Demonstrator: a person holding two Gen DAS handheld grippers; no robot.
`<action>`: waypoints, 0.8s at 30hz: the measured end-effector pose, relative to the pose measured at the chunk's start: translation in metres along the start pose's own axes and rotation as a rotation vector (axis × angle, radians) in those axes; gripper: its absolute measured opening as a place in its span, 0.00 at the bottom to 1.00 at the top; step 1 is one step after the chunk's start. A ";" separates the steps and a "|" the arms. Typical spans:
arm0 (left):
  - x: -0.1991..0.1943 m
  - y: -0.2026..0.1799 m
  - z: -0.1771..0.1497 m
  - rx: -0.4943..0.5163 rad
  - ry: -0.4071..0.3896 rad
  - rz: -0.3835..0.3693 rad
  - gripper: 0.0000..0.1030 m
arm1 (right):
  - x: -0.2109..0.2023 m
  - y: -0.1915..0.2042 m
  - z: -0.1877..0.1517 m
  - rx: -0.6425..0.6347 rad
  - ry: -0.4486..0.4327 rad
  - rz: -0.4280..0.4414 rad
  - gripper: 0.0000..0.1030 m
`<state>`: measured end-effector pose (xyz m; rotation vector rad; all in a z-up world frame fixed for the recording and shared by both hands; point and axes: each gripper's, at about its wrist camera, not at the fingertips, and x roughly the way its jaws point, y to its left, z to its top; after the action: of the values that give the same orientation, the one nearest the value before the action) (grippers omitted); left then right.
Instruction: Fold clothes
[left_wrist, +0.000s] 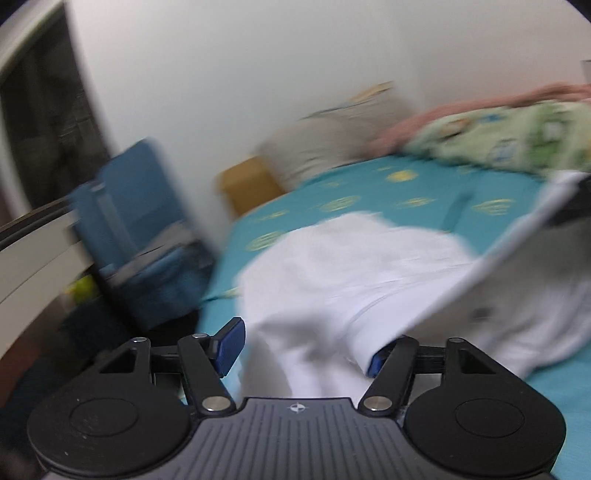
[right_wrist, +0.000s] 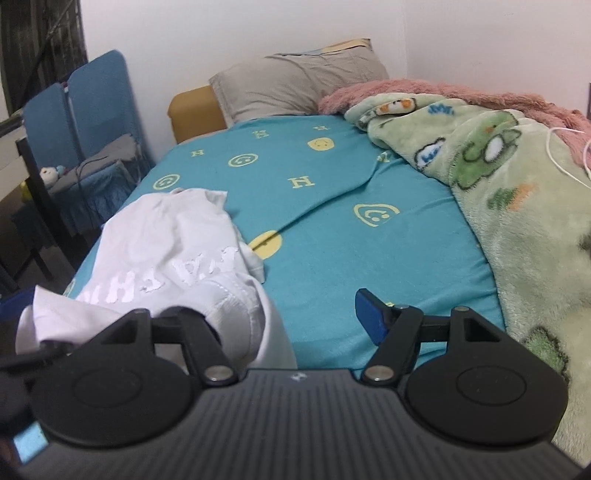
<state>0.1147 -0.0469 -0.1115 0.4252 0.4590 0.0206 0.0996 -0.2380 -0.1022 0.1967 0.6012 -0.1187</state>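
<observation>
A crumpled white cotton garment with pale raised lettering (right_wrist: 173, 258) is lying heaped on the teal smiley-print bedsheet (right_wrist: 332, 236) near the bed's foot, so the folding is, I judge, only starting, with spreading it flat coming next. The left gripper (left_wrist: 301, 350) is standing released with white cloth bunched loosely between its blue pads, while the right gripper (right_wrist: 295, 317) is hanging unclenched, the garment draping over its left finger, nothing pinched.

shirt (right_wrist: 173, 243) on bed (right_wrist: 332, 229), blanket (right_wrist: 517, 206) on rt.
</observation>
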 end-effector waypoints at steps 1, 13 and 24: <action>0.003 0.004 -0.001 -0.021 0.013 0.027 0.65 | 0.002 -0.003 -0.002 -0.001 0.007 -0.021 0.67; -0.052 0.074 0.001 -0.350 -0.020 0.015 0.75 | -0.014 -0.017 -0.013 0.023 -0.011 -0.164 0.84; -0.160 0.142 0.096 -0.488 -0.350 0.097 0.79 | -0.160 0.023 0.105 -0.051 -0.429 -0.168 0.84</action>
<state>0.0232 0.0267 0.0910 -0.0332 0.0787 0.1465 0.0299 -0.2299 0.0775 0.0672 0.1913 -0.2990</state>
